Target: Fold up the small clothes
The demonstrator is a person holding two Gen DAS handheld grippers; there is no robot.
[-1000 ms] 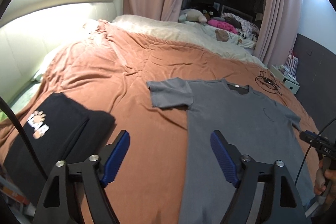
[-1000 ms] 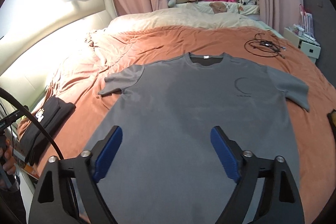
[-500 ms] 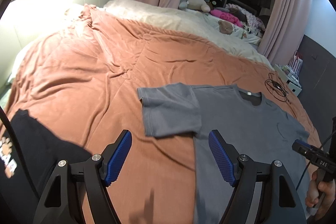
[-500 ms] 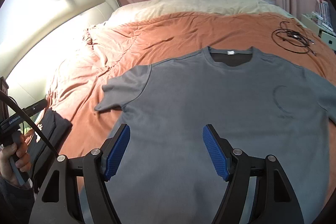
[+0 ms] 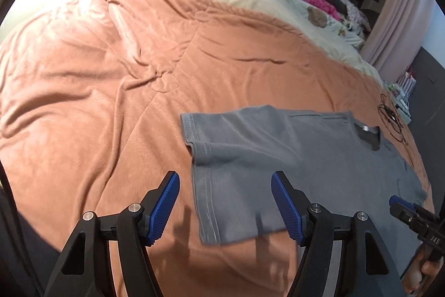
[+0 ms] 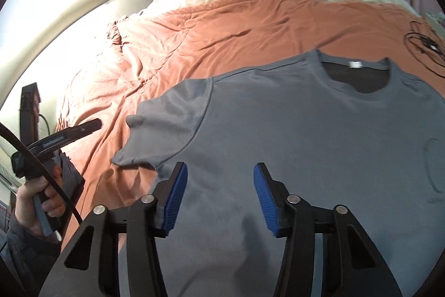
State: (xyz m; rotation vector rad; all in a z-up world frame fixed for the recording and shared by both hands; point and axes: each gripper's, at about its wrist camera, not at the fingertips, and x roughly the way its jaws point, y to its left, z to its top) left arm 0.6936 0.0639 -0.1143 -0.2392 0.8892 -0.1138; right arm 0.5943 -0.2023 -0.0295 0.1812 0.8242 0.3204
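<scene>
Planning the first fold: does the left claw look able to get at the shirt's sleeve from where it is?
Probably yes. The left claw is closing but still empty, right before the sleeve, which lies flat on the blanket with nothing in between.

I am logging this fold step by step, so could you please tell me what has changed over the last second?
Both hand-held grippers have moved in toward the T-shirt: the left hand-held gripper now hangs over its sleeve, and the right hand-held gripper over the chest near the armpit. Both sets of jaws are closing, the right far more, with nothing gripped yet. The T-shirt lies flat on the blanket as before.
</scene>
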